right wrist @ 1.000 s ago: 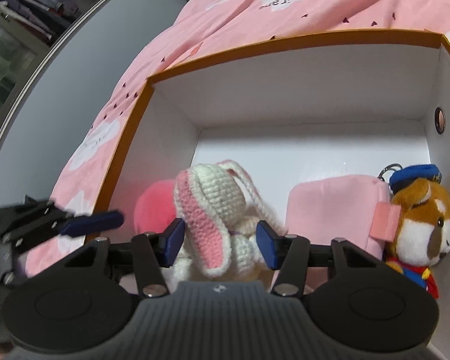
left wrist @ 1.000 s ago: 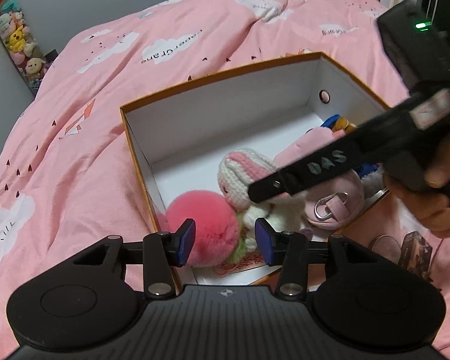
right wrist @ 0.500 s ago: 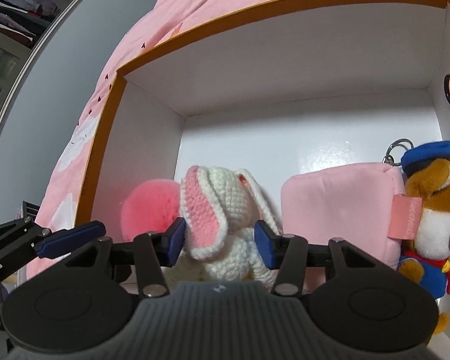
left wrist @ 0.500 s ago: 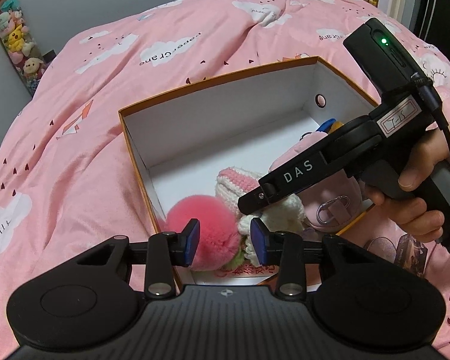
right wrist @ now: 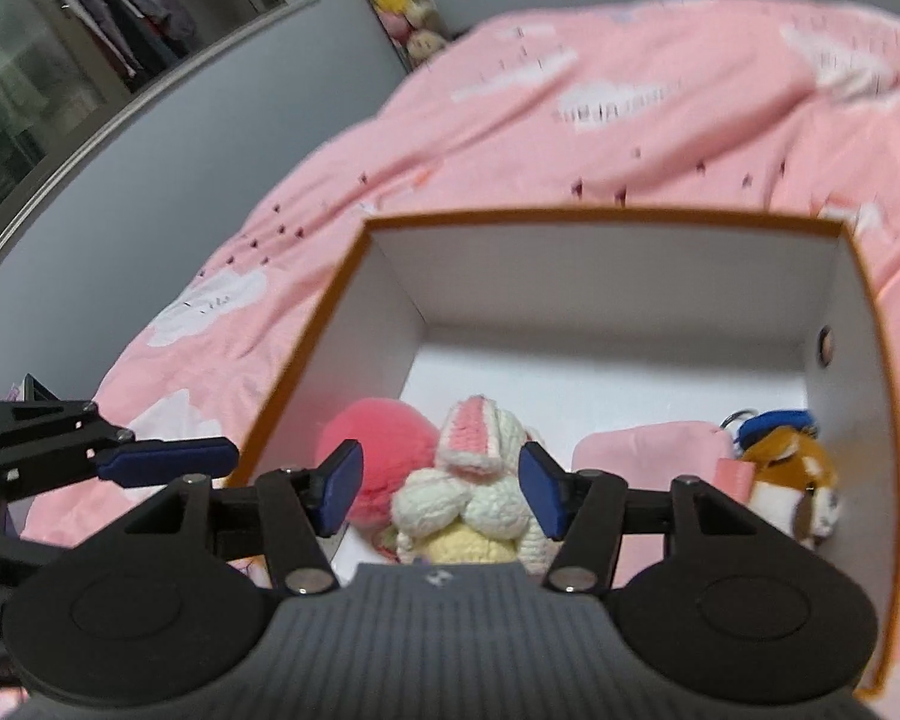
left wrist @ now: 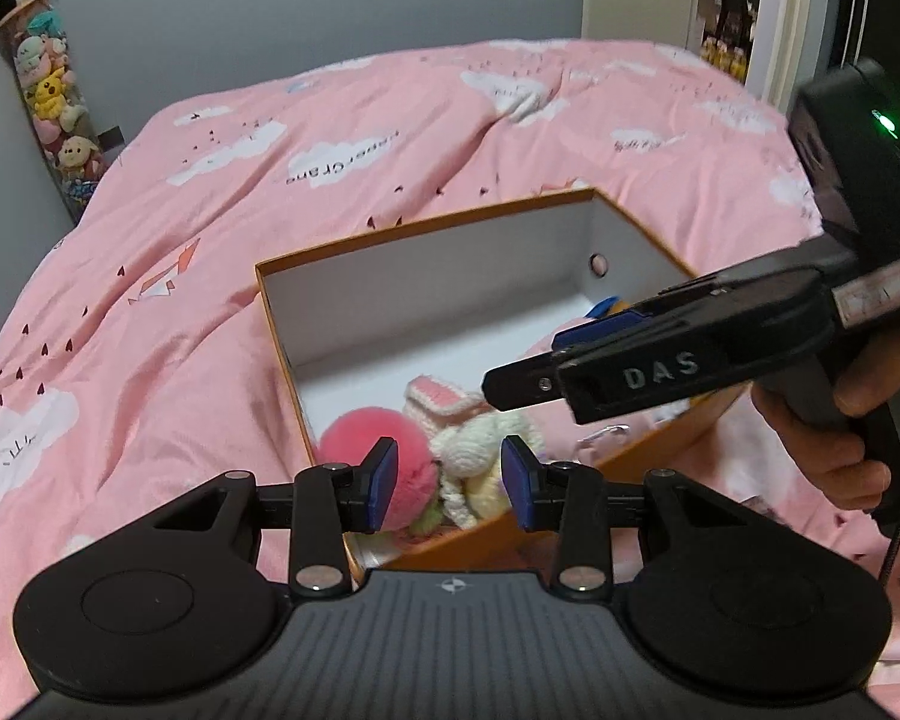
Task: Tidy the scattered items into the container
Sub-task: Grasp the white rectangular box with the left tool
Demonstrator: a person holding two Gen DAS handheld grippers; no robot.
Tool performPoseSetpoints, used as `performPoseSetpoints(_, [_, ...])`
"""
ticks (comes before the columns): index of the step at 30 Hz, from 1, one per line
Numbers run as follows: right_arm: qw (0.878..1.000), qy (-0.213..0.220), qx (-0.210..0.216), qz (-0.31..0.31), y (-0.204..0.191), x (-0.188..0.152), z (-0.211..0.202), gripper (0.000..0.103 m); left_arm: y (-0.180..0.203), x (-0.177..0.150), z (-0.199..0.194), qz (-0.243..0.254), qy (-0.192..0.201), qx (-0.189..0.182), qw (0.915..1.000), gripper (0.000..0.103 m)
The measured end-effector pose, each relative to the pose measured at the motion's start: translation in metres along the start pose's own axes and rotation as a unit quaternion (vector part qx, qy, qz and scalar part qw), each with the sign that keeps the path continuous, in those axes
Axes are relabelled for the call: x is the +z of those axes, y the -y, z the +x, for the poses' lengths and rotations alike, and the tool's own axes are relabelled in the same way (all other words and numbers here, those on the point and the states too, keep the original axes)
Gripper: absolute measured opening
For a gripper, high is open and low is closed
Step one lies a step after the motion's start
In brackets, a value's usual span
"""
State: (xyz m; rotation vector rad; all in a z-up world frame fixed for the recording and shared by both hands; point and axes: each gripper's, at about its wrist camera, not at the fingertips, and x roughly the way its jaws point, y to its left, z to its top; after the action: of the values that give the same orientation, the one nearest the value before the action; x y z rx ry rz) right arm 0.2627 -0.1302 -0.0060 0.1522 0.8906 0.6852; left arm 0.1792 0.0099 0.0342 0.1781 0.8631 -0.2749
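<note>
An orange-rimmed box (left wrist: pixel 426 228) with white walls sits on the pink bed. Inside it lie a pink pompom (left wrist: pixel 366 432), a white crochet bunny (left wrist: pixel 480 438), a pink pouch (right wrist: pixel 648 450) and a brown dog plush with a blue cap (right wrist: pixel 792 468). My left gripper (left wrist: pixel 450 474) hovers over the box's near corner, jaws apart and empty. My right gripper (right wrist: pixel 441 483) hangs above the bunny (right wrist: pixel 480 480) without touching it. Its jaws are opening, with nothing between the pads. In the left wrist view the right gripper (left wrist: pixel 546 360) reaches over the box's right side, held by a hand (left wrist: pixel 840 450).
The pink cloud-print quilt (left wrist: pixel 330 168) spreads around the box (right wrist: pixel 570 219) on all sides. A tall column of small plush toys (left wrist: pixel 48 90) stands against the grey wall at the far left. A glass-fronted wardrobe (right wrist: pixel 60 60) lies beyond the bed's left edge.
Both grippers have risen and drawn back from the box, so more of the bed shows. The right gripper's jaws have spread wider. The bunny and the other toys stay in the box.
</note>
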Motion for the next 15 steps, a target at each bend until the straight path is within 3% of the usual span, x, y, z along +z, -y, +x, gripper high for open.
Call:
performPoseSetpoints(7, [0.998,0.059,-0.015,-0.005,-0.012,-0.036,-0.056,0.061,0.013,-0.024,-0.031,-0.035,0.027,-0.031,0.9985,0.049])
performPoseSetpoints(15, [0.994,0.075,-0.069,0.039,-0.001,-0.09,-0.092,0.066,0.03,-0.066,-0.036,-0.08,0.003,-0.079,0.9937,0.049])
